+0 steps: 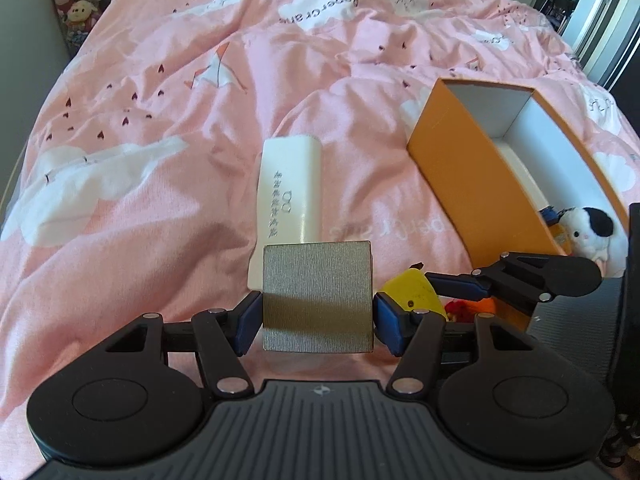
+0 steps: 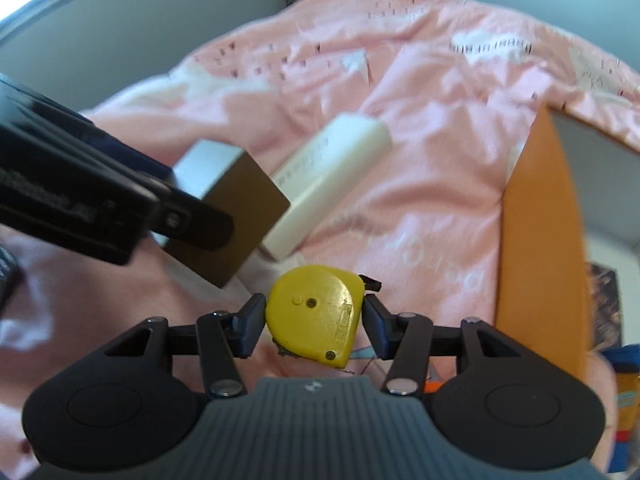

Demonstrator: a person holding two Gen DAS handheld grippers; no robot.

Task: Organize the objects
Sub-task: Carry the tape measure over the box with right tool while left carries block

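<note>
My left gripper (image 1: pixel 318 314) is shut on a grey metallic box (image 1: pixel 318 296) and holds it above the pink bed cover; the box also shows in the right wrist view (image 2: pixel 228 204). My right gripper (image 2: pixel 314 316) is shut on a yellow tape measure (image 2: pixel 318 312), also seen in the left wrist view (image 1: pixel 416 290). A white case with printed lettering (image 1: pixel 290 188) lies on the cover just beyond the grey box; it also shows in the right wrist view (image 2: pixel 328 176). An open orange box with a white inside (image 1: pixel 476 184) stands to the right.
A white and black plush toy (image 1: pixel 588 232) and small colourful items lie in the orange box's near end. Pink bed cover (image 1: pixel 160 120) spreads wide to the left and behind. Plush toys (image 1: pixel 76 4) sit at the far left corner by the wall.
</note>
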